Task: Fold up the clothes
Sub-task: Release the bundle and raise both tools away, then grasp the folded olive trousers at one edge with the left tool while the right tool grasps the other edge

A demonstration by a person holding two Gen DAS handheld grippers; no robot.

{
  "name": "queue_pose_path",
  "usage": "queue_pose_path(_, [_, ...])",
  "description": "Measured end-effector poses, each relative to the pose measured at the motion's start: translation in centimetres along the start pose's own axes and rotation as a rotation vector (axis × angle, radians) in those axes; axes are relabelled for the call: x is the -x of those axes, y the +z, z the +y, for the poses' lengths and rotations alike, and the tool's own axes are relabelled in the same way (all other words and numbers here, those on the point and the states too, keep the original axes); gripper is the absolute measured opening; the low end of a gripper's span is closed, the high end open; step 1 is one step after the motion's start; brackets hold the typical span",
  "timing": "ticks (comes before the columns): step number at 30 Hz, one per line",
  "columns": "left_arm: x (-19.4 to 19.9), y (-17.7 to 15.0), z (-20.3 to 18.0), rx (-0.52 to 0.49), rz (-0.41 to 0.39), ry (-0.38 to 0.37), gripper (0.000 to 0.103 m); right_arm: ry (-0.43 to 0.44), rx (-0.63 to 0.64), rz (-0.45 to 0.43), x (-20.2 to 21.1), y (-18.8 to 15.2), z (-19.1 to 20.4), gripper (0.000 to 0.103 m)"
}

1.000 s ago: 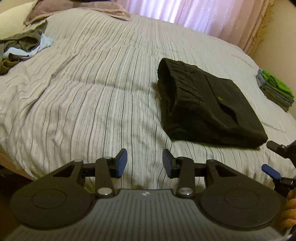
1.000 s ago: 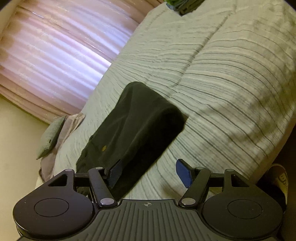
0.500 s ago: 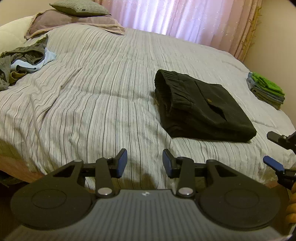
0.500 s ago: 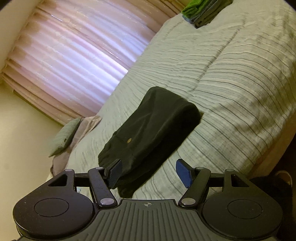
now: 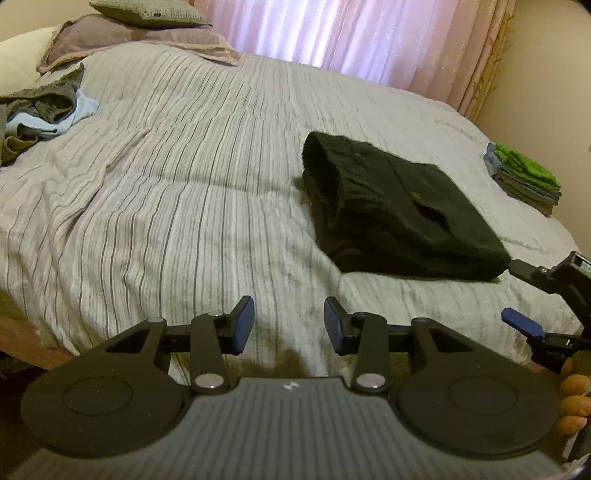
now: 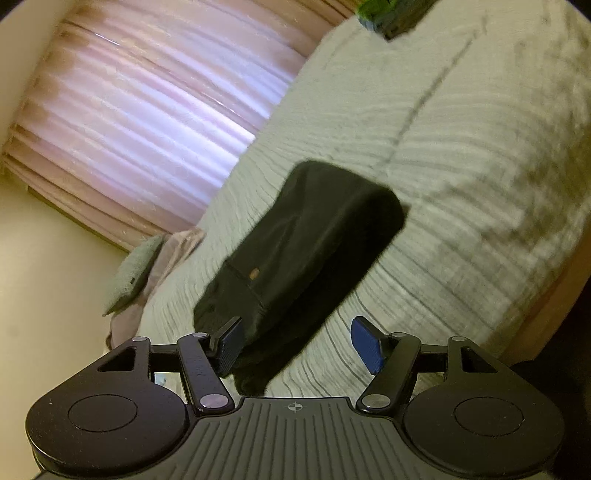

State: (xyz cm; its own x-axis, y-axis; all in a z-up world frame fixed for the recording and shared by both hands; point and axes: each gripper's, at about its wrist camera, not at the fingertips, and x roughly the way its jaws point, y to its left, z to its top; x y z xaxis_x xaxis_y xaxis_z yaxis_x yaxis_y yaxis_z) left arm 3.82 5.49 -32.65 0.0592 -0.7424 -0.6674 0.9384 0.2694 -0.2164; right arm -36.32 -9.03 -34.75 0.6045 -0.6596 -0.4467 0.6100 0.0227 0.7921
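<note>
Folded black trousers point(image 5: 399, 210) lie flat on the striped bedcover point(image 5: 184, 177), right of the middle in the left wrist view. My left gripper point(image 5: 289, 325) hangs open near the bed's front edge, well short of them, with nothing between its blue pads. In the right wrist view the same black trousers point(image 6: 306, 243) lie tilted ahead of my right gripper point(image 6: 299, 345), which is open and holds nothing. The right gripper point(image 5: 517, 295) also shows at the right edge of the left wrist view, close to the trousers' near right corner.
A stack of folded clothes with a green piece on top point(image 5: 524, 177) sits at the bed's far right. Loose unfolded garments point(image 5: 40, 110) lie at the far left. Pillows point(image 5: 147, 22) and pink curtains point(image 5: 332, 33) are at the back. A hand point(image 5: 572, 398) shows at the right edge.
Both grippers have drawn back and risen a little from the trousers, so more of the bed and pillows shows. The right wrist view has tilted and blurred. Both stay open.
</note>
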Motion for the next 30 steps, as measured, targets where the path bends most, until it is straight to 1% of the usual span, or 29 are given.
queue_pose_path(3, [-1.4, 1.2, 0.4, -0.011, -0.024, -0.005, 0.036, 0.002, -0.023, 0.006, -1.4, -0.3, -1.1, 0.067])
queue_pose_path(5, [-2.3, 2.0, 0.7, -0.019, -0.041, -0.009, 0.036, 0.012, -0.034, -0.012, -1.8, 0.0, -1.5, 0.067])
queue_pose_path(7, [-3.2, 2.8, 1.0, -0.027, -0.057, -0.013, 0.035, 0.054, -0.036, -0.068, -1.7, 0.8, -1.4, 0.067])
queue_pose_path(8, [-3.7, 3.2, 1.2, -0.03, -0.065, -0.014, 0.035, 0.083, -0.022, -0.115, -1.5, 1.3, -1.0, 0.067])
queue_pose_path(11, [-5.1, 4.7, 1.5, -0.049, -0.097, -0.02, 0.035, 0.132, 0.09, -0.257, -2.0, 3.3, 0.7, 0.067])
queue_pose_path(12, [-5.8, 6.0, 1.5, -0.067, -0.119, -0.026, 0.035, 0.14, 0.131, -0.297, -2.5, 4.0, 1.2, 0.067])
queue_pose_path(13, [-6.7, 7.4, 1.5, -0.083, -0.136, -0.04, 0.032, 0.138, 0.157, -0.319, -3.4, 4.7, 1.8, 0.067])
queue_pose_path(14, [-7.4, 8.6, 1.4, -0.097, -0.145, -0.06, 0.025, 0.125, 0.165, -0.323, -4.5, 5.4, 2.3, 0.067])
queue_pose_path(16, [-9.2, 11.8, 0.8, -0.13, -0.131, -0.1, 0.02, 0.088, 0.166, -0.308, -6.4, 6.8, 3.4, 0.067])
queue_pose_path(19, [-11.2, 16.3, -0.8, -0.19, -0.084, -0.102, 0.019, 0.012, 0.152, -0.246, -7.8, 8.5, 5.3, 0.067])
queue_pose_path(22, [-11.6, 20.1, -2.8, -0.245, -0.038, -0.1, 0.02, -0.065, 0.137, -0.183, -9.2, 10.2, 7.3, 0.067])
queue_pose_path(24, [-11.8, 22.4, -4.1, -0.257, 0.028, -0.106, 0.02, -0.124, 0.133, -0.141, -8.4, 11.4, 8.2, 0.067])
queue_pose_path(26, [-11.9, 24.3, -5.4, -0.273, 0.084, -0.121, 0.02, -0.187, 0.102, -0.125, -7.4, 11.8, 8.7, 0.067])
queue_pose_path(28, [-12.2, 26.0, -6.7, -0.316, 0.142, -0.121, 0.02, -0.251, 0.044, -0.113, -6.7, 11.4, 8.4, 0.067])
queue_pose_path(30, [-12.7, 27.2, -7.9, -0.38, 0.187, -0.132, 0.02, -0.315, -0.013, -0.102, -6.1, 11.0, 8.2, 0.067])
